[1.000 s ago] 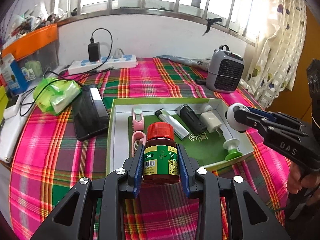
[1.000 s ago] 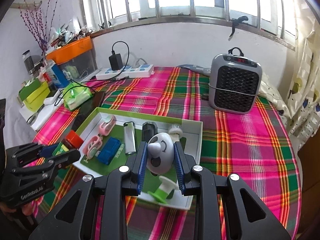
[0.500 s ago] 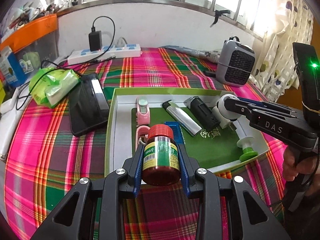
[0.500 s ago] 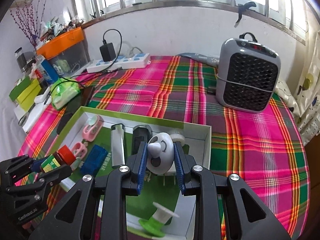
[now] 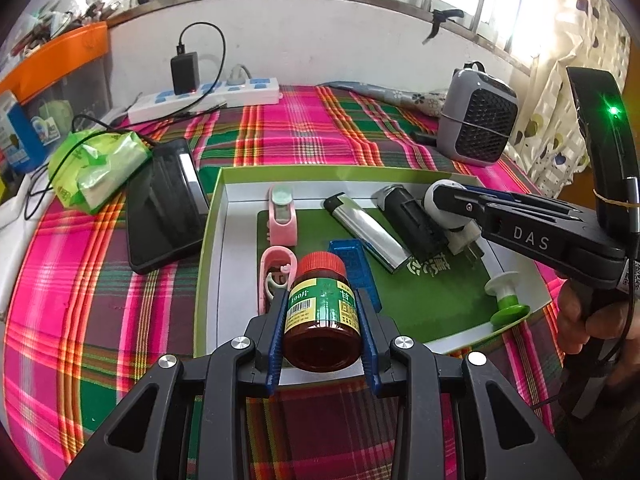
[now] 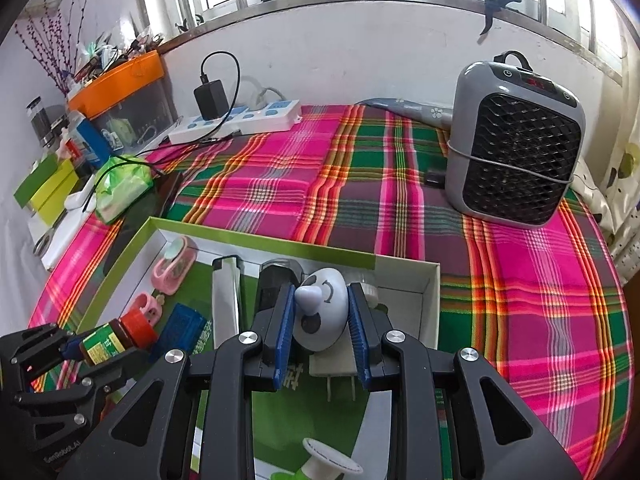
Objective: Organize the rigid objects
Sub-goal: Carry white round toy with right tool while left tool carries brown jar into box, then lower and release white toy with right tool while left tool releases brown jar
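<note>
Over the plaid table (image 6: 360, 184), both grippers had moved in over the green-rimmed box (image 5: 224, 184) since a second before, so placing looked close. The left gripper (image 5: 322, 320) had its fingers closed on a red-capped bottle (image 5: 322, 300), held tilted above the box's near edge. The right gripper (image 6: 320, 316) clamped a white egg-shaped toy (image 6: 322, 312) above the far corner. A lighter (image 5: 366, 232), a blue case (image 5: 354, 264) and pink clips (image 5: 282, 220) crowded the box floor below.

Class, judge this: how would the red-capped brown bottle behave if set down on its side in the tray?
The brown bottle, clamped in the left hand-held gripper, looks rigid and round, so it would probably roll. Its glossy wall may be slippery. Weight cannot be judged.
</note>
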Motion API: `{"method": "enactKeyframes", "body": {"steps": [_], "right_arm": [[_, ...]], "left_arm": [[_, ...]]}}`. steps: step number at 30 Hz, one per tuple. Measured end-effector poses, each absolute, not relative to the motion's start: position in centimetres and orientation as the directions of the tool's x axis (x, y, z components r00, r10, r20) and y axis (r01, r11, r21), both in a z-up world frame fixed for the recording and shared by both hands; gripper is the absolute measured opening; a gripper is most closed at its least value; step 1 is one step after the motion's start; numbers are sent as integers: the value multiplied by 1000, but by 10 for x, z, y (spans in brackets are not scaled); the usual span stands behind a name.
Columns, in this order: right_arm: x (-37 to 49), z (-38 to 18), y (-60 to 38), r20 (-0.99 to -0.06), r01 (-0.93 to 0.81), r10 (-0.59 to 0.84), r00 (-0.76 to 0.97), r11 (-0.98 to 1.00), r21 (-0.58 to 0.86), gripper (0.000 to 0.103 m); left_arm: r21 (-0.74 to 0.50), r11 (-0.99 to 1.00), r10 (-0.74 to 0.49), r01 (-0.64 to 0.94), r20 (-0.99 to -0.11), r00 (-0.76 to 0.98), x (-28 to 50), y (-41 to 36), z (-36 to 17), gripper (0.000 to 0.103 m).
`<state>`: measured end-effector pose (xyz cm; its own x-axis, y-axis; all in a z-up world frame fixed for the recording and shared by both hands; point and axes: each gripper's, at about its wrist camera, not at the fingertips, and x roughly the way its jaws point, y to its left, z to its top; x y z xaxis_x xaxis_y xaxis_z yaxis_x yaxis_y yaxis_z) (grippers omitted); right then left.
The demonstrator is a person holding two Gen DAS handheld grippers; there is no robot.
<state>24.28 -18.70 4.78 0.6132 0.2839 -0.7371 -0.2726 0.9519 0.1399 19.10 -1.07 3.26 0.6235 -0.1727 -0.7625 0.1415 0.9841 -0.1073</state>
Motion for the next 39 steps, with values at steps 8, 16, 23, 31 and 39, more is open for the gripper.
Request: {"method": "enactKeyframes", "body": {"steps": [8,16,23,31,39], "right_arm": [[243,47,-187,-732,-271,295,615,950,156,28],[244,47,-187,-729,-269,300,615,949,163,28],[243,47,-186,-729,-272,302,615,948,164,28],[240,47,-186,-723,-270,307,619,948,172,40],[237,49,-188,-714,-255,302,631,951,177,40]], "left_arm": [[-98,985,-166,141,-761,627,192,-12,32,31],[-106,984,-174,145,-760,626,191,-11,32,34],[-113,983,-178,144,-760,625,191,-11,32,35],[-115,983,-179,142,-760,624,189,-12,32,38],[-112,982,-181,149,-758,626,186,-13,33,38]]}}
